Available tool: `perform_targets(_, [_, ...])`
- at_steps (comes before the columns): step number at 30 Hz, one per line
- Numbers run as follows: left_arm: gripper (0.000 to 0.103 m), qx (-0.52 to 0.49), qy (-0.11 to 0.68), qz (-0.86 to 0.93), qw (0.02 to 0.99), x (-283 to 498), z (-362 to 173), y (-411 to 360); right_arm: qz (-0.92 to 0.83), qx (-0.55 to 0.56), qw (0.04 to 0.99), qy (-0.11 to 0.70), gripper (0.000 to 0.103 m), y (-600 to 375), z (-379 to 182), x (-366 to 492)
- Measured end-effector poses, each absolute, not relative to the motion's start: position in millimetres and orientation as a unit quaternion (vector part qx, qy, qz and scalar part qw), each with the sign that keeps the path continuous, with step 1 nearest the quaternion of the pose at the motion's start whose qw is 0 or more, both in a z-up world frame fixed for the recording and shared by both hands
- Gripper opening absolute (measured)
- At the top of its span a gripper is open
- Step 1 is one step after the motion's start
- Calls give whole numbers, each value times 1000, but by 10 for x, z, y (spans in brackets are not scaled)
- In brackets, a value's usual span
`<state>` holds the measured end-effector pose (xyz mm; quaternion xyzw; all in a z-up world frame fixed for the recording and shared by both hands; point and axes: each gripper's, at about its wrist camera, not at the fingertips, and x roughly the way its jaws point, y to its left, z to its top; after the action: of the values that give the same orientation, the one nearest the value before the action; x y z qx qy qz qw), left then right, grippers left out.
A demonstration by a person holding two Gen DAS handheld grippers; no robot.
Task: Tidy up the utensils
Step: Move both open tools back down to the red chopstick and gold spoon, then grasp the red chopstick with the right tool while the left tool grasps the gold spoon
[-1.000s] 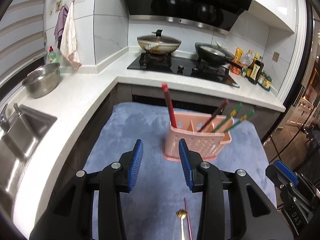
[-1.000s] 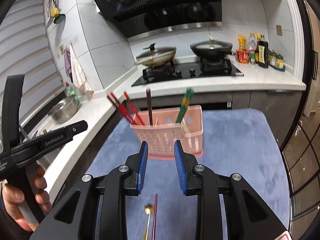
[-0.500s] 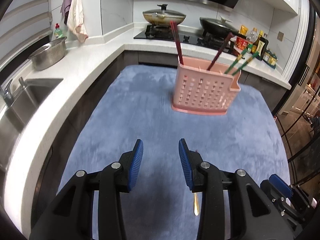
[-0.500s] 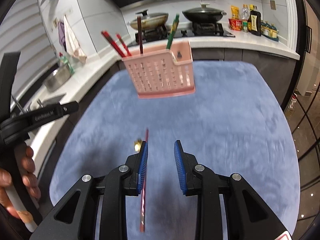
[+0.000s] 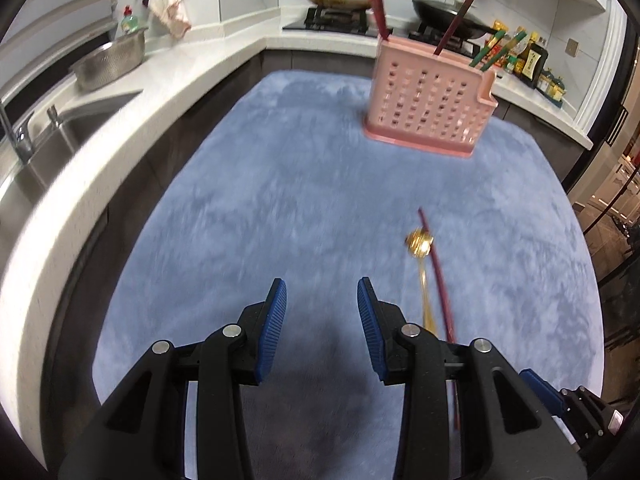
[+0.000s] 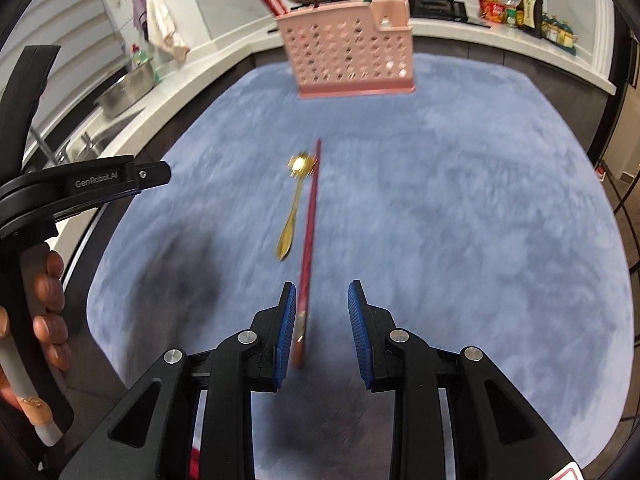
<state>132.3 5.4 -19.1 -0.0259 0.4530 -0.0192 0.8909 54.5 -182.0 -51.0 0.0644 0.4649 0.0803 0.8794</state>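
At the far left we see the steel sink (image 5: 44, 148) set in the white counter (image 5: 192, 76), with a metal colander bowl (image 5: 110, 62) standing on the counter behind it. A blue mat (image 5: 280, 184) covers the table where we work. Our left gripper (image 5: 322, 300) hangs over bare mat, its blue pads (image 5: 276, 312) parted with nothing between them. To the right of it lie a gold spoon (image 5: 420, 256) and a dark red chopstick (image 5: 438, 276) side by side, the spoon's bowl toward the far end; we cannot tell whether they touch. Beyond them, toward the stove, the pink utensil basket (image 5: 430, 104) stands upright on the mat, with red, brown and green chopsticks sticking out of its top.

In the right wrist view, a hand (image 6: 48, 320) at the left edge grips the handle of the other tool. The spoon (image 6: 294, 204) lies just left of the chopstick (image 6: 310, 224). Our right gripper (image 6: 322, 304) has released jaws, and the near end of the chopstick runs between them, close against the left pad (image 6: 286, 328); blur keeps us from seeing whether it touches. The right pad stands clear of it. The basket (image 6: 348, 52) sits at the mat's far edge, well apart from the loose pieces.
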Motion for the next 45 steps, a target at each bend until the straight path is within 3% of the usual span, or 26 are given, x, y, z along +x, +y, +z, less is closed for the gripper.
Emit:
perform_targets(16, [35, -20, 485, -15, 874, 1091, -512, 156, 84, 54, 864, 494, 27, -1625, -872, 528])
perform_targets(19, [35, -18, 488, -18, 872, 1078, -544, 130, 75, 50, 864, 495, 22, -1634, -914, 551])
perform_targets(23, [36, -16, 494, -23, 869, 1084, -585, 88, 66, 55, 865, 495, 7, -1713, -943, 557])
perform_targets(31, [44, -16, 501, -38, 865, 1120, -632, -41, 27, 83, 869, 486, 7, -2028, -918, 524])
perform_targets(34, [55, -20, 503, -48, 863, 1148, -648, -144, 14, 95, 869, 485, 7, -2171, -910, 510])
perform_targets(45, [58, -27, 514, -91, 853, 1316, -776, -608, -4, 132, 865, 484, 7, -2520, -874, 477])
